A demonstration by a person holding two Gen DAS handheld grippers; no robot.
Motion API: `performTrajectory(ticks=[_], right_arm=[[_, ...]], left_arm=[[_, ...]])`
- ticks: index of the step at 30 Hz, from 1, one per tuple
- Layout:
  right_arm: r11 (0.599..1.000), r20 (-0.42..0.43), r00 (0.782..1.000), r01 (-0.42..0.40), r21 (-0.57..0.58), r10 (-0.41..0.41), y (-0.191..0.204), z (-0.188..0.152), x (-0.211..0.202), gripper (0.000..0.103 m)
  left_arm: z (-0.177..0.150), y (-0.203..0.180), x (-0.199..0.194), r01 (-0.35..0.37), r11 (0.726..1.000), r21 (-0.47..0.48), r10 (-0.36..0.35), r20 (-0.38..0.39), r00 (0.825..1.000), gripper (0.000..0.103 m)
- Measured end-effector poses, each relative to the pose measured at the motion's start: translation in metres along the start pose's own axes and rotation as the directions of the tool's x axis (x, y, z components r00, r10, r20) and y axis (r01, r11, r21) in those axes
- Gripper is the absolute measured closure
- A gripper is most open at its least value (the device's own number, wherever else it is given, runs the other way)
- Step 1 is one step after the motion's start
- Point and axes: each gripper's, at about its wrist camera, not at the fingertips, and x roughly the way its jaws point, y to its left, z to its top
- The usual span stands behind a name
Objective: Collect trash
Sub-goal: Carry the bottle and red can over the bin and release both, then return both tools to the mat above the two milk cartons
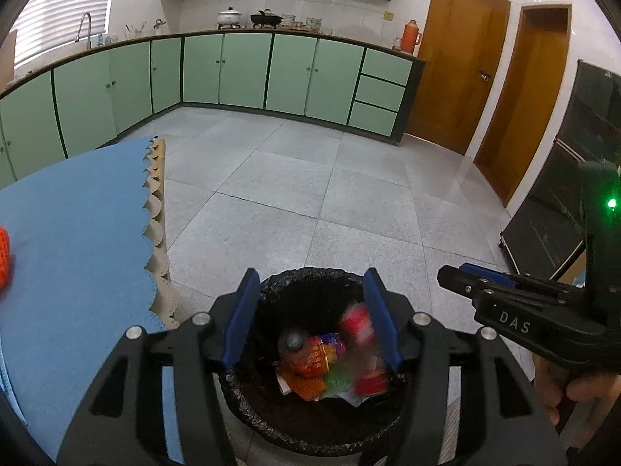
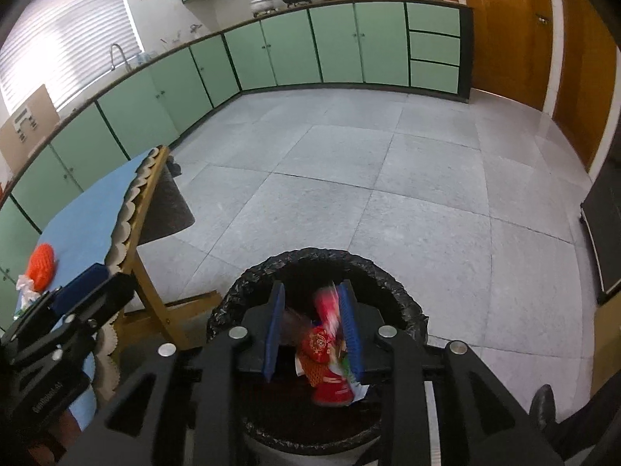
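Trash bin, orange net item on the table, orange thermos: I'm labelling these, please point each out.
trash bin [image 1: 271, 283], left wrist view, on the bag-covered far rim.
orange net item [image 2: 40, 266], right wrist view, on its middle.
orange thermos [image 1: 409, 37], left wrist view, on its body.

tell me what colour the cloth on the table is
Light blue, with a scalloped cream edge; the tablecloth shows best in the left wrist view.

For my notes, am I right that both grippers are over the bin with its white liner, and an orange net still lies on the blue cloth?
One thing is off: the liner is black, not white, as the right wrist view shows. Both grippers, left and right, are over the bin, and the orange net lies on the blue cloth.
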Motion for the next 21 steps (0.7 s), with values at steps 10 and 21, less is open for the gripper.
performTrajectory(ticks=[10, 21], right_arm=[[0.999, 0.100, 0.995, 0.028, -0.043, -0.023, 0.016, 0.006, -0.032, 0.024], [0.967, 0.198, 0.960, -0.158, -0.200, 0.198, 0.122, 0.006, -0.073, 0.006]], left_arm=[[0.007, 0.037, -0.057, -0.093, 0.993, -0.066, 0.100, 0.111, 0.989, 0.036], [-0.013, 0.119, -0.154, -0.280, 0.942, -0.183, 0.310, 0.168, 0.936, 0.024]])
